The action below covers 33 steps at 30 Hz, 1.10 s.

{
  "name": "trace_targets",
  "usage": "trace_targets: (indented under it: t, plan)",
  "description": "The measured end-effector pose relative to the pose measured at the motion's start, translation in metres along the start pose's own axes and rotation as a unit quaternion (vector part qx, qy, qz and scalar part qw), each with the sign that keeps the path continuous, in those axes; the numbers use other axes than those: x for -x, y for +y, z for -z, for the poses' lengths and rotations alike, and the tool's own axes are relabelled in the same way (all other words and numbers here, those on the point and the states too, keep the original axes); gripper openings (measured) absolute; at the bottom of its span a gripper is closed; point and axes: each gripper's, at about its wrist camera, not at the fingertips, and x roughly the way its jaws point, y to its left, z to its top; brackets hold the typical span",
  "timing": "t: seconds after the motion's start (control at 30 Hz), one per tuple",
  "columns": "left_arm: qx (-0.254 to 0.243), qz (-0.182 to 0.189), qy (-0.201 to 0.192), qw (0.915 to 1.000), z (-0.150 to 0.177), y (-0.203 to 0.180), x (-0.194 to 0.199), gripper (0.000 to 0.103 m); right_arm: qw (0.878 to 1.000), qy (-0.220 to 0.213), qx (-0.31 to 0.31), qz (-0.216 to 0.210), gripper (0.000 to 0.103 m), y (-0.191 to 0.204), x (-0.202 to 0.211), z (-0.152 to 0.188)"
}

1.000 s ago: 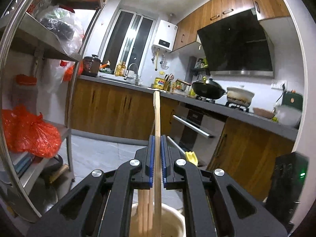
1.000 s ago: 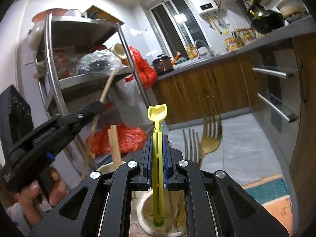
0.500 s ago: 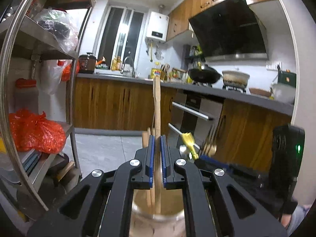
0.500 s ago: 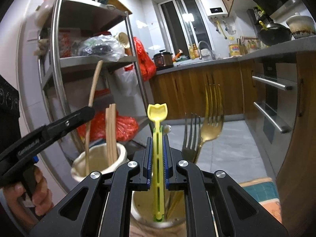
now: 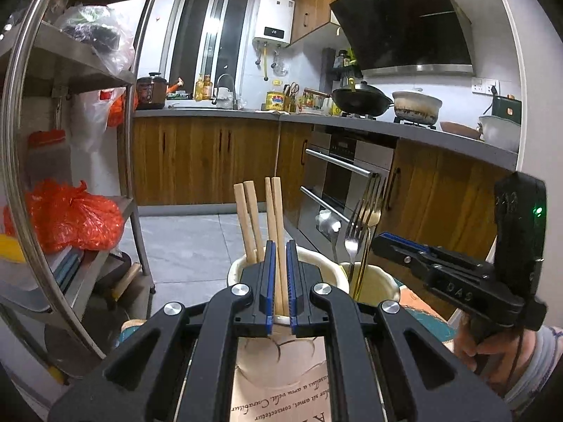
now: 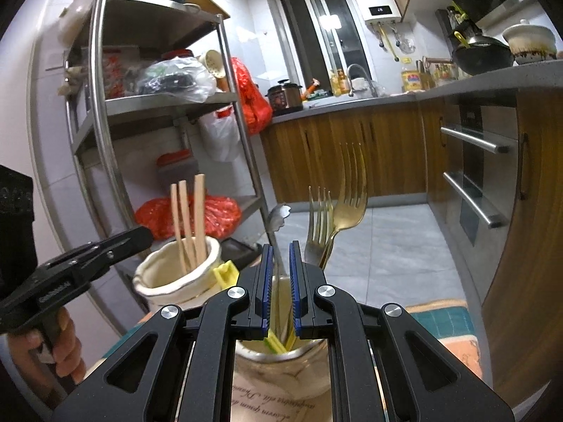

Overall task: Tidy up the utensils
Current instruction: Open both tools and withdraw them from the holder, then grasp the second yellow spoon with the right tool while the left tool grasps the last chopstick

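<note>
Several wooden chopsticks (image 5: 251, 221) stand upright in a cream holder (image 5: 316, 270). My left gripper (image 5: 278, 288) is open just above that holder, jaws a little apart around the chopsticks without gripping. Forks (image 5: 362, 225) stand in a second cream holder (image 5: 383, 283) to the right. In the right wrist view, my right gripper (image 6: 280, 288) is open over this second holder (image 6: 281, 365), which holds forks (image 6: 348, 197), a metal spoon (image 6: 278, 214) and a yellow utensil (image 6: 225, 274) leaning at its left rim. The chopstick holder (image 6: 176, 281) stands to the left.
A steel shelf rack (image 5: 70, 140) with red bags (image 5: 70, 218) stands at the left. Wooden cabinets and an oven (image 5: 348, 176) run along the back and right. A patterned mat (image 6: 447, 320) lies under the holders. A printed paper (image 5: 281, 387) lies below my left gripper.
Both grippers opened and drew back. The long chopstick dropped into the left holder. The yellow utensil dropped into the right holder and now leans to its left rim.
</note>
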Motion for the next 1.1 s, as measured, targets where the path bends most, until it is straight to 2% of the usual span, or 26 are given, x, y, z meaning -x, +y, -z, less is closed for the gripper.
trace_targets:
  t: [0.17, 0.2, 0.27, 0.3, 0.37, 0.4, 0.43, 0.47, 0.53, 0.63, 0.67, 0.77, 0.93, 1.1]
  plan:
    - [-0.006, -0.003, 0.007, 1.0000, -0.001, -0.004, 0.007, 0.006, 1.000, 0.004, 0.004, 0.005, 0.012, 0.000, 0.021, -0.001]
    - [-0.008, -0.004, 0.009, 0.9999, 0.000, -0.005, 0.009, 0.006, 1.000, 0.005, 0.004, 0.007, 0.015, -0.001, 0.028, 0.000]
    - [-0.014, -0.007, 0.013, 0.9998, 0.001, -0.008, 0.012, 0.011, 1.000, 0.008, 0.001, 0.009, 0.032, -0.003, 0.036, 0.001]
    - [-0.016, -0.008, 0.015, 0.9997, 0.002, -0.009, 0.015, 0.014, 1.000, 0.009, 0.000, 0.010, 0.035, -0.005, 0.042, 0.001]
    - [-0.014, -0.011, 0.017, 0.9997, 0.004, -0.010, 0.019, 0.039, 1.000, 0.010, 0.000, 0.013, 0.049, -0.006, 0.052, 0.003]
    - [-0.008, -0.011, 0.017, 0.9998, 0.006, -0.010, 0.023, 0.045, 1.000, 0.011, 0.002, 0.014, 0.056, -0.007, 0.055, 0.003]
    - [-0.004, -0.011, 0.016, 0.9998, 0.008, -0.010, 0.026, 0.053, 1.000, 0.013, 0.005, 0.018, 0.071, -0.008, 0.061, 0.004]
    - [-0.003, -0.013, 0.017, 0.9998, 0.009, -0.010, 0.029, 0.058, 1.000, 0.014, 0.008, 0.023, 0.078, -0.008, 0.067, 0.005]
    - [-0.002, -0.016, 0.019, 0.9997, 0.013, -0.011, 0.035, 0.064, 0.999, 0.020, 0.015, 0.031, 0.083, -0.009, 0.075, 0.007]
    - [0.000, -0.025, 0.024, 0.9994, 0.018, -0.013, 0.043, 0.083, 0.998, 0.030, 0.014, 0.044, 0.095, -0.012, 0.087, 0.013]
    - [0.002, -0.025, 0.024, 0.9994, 0.019, -0.014, 0.046, 0.090, 0.998, 0.031, 0.012, 0.047, 0.096, -0.013, 0.090, 0.014]
    - [0.004, -0.026, 0.022, 0.9994, 0.023, -0.018, 0.056, 0.096, 0.997, 0.038, 0.009, 0.059, 0.098, -0.015, 0.099, 0.022]
    - [0.001, -0.018, 0.036, 0.9992, 0.031, -0.026, 0.063, 0.097, 0.994, 0.064, 0.016, 0.084, 0.098, -0.019, 0.108, 0.039]
    - [0.000, -0.010, 0.067, 0.9977, 0.045, -0.033, 0.065, 0.097, 0.993, 0.083, 0.011, 0.082, 0.098, -0.020, 0.117, 0.052]
